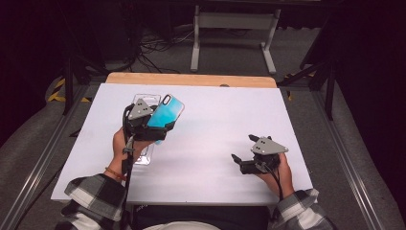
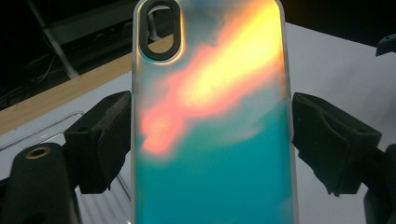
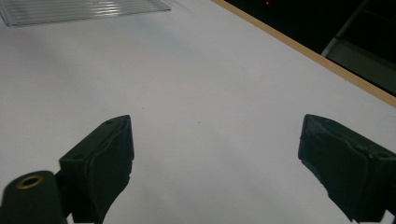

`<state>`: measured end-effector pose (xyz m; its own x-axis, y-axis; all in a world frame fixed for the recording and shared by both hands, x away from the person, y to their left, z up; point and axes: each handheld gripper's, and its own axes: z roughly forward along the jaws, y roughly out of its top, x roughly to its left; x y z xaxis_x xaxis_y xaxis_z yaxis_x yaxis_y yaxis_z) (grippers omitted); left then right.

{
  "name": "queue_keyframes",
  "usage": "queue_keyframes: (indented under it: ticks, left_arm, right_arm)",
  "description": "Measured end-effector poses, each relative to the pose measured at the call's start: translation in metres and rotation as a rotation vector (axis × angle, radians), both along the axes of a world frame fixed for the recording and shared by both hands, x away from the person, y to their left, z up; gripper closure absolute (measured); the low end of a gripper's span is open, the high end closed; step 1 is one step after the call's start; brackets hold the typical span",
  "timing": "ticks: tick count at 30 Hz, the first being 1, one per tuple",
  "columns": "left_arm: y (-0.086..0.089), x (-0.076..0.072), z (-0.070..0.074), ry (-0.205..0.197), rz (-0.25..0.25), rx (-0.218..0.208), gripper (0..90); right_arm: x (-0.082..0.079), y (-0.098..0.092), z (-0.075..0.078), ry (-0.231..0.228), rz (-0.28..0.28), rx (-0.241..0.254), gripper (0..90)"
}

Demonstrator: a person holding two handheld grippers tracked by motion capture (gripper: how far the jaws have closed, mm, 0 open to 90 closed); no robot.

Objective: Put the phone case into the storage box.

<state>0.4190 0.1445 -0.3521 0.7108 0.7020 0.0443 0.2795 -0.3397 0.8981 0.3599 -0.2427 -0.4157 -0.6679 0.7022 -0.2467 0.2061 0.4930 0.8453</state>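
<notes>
Plastic lay furthest left: a clear tray (image 1: 143,155) flat on the white table (image 1: 215,143), partly hidden under the person's left hand (image 1: 125,143), its ribbed surface also showing in the far corner of the right gripper view (image 3: 84,10). Just above it the left gripper (image 1: 158,127) held a phone case (image 1: 166,111), teal with an orange-yellow sheen, lifted off the table and tilted away toward the far edge. In the left gripper view the case (image 2: 210,130) stood lengthwise between the jaws, camera cutout at the top; the left jaw pressed on its long edge and the right jaw sat at the other edge, so the grip looked closed on the case across its width.

Further right the table was bare up to the right gripper (image 1: 249,160), which rested low near the front right part of the table, well apart from the case. Its jaws stood wide with nothing between them (image 3: 212,154).

The step in hand appeared to be carrying the case after picking it up from the tray area. The next move probably called for either setting it down on open table or handing it across; the right gripper would need to approach and close on a free edge before the left let go.
</notes>
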Motion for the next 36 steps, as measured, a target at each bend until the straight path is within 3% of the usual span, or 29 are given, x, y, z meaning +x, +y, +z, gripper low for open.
queue_keyframes:
  ticks: [14,30,36]
  left_arm:
    - [0.015,-0.006,0.003,-0.018,-0.037,-0.036,17.1]
    - [0.025,-0.015,0.001,-0.062,-0.016,-0.029,17.1]
    - [0.025,-0.02,-0.003,-0.09,-0.009,-0.036,17.0]
  right_arm:
    - [0.001,0.0,-0.001,0.014,0.014,0.029,11.1]
    - [0.004,0.002,-0.001,0.036,0.033,0.07,18.1]
    - [0.007,0.005,0.004,0.045,0.051,0.146,23.4]
